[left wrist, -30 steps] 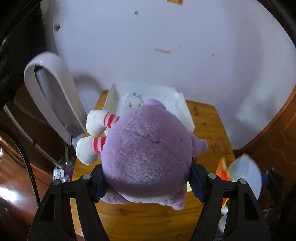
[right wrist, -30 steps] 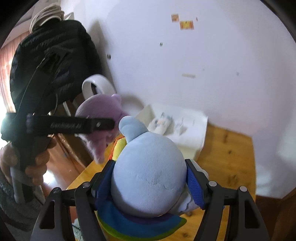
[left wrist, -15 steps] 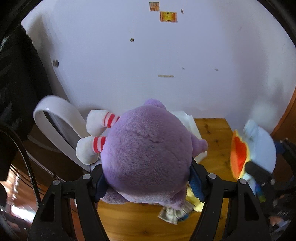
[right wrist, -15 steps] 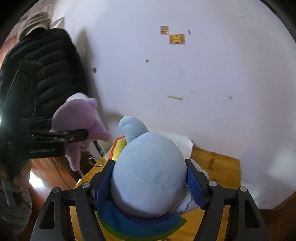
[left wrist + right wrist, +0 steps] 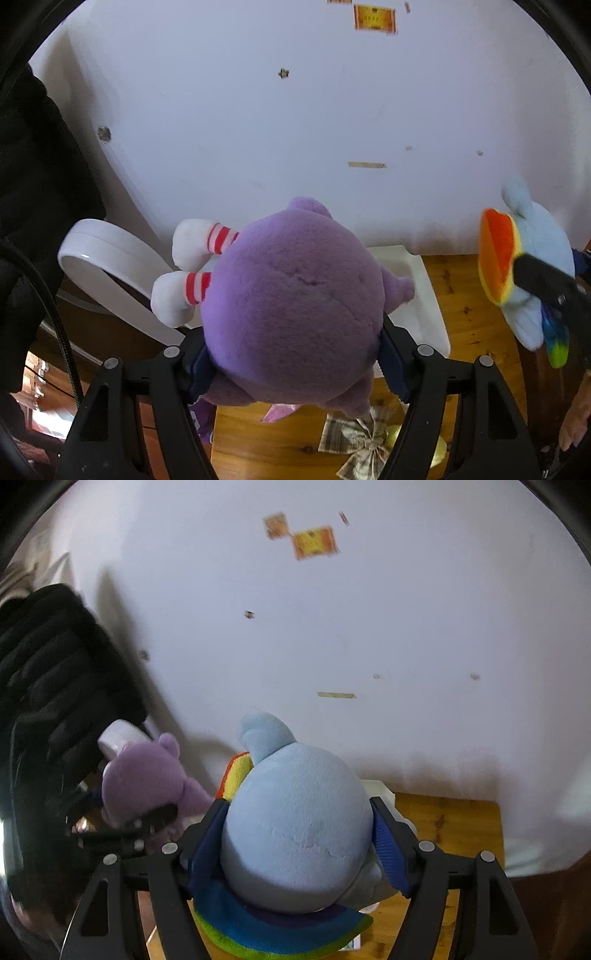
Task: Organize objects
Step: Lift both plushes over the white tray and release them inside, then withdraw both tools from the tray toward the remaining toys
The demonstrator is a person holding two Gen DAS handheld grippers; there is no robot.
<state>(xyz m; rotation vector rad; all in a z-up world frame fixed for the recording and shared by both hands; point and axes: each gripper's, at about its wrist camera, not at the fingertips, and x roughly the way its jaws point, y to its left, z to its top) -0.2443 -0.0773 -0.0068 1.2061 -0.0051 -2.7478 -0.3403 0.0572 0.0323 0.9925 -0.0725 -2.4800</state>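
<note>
My left gripper (image 5: pixel 291 354) is shut on a purple plush toy (image 5: pixel 295 299) with white, red-striped feet, held high above the wooden table (image 5: pixel 465 295). My right gripper (image 5: pixel 295 853) is shut on a light blue plush toy (image 5: pixel 295 823) with a rainbow mane, also lifted. The blue toy shows at the right of the left wrist view (image 5: pixel 532 266); the purple toy shows at the left of the right wrist view (image 5: pixel 144 786). A white tray (image 5: pixel 417 288) sits on the table against the wall, mostly hidden behind the purple toy.
A white wall (image 5: pixel 295 110) stands close behind the table. A white loop-shaped object (image 5: pixel 110 258) stands to the left. A black jacket (image 5: pixel 48 683) hangs at far left. A plaid bow with a yellow object (image 5: pixel 365 439) lies on the table below.
Both grippers have risen and tilted up with their toys; the tray has sunk low in both views and more wall shows. The blue toy has come further into the left wrist view.
</note>
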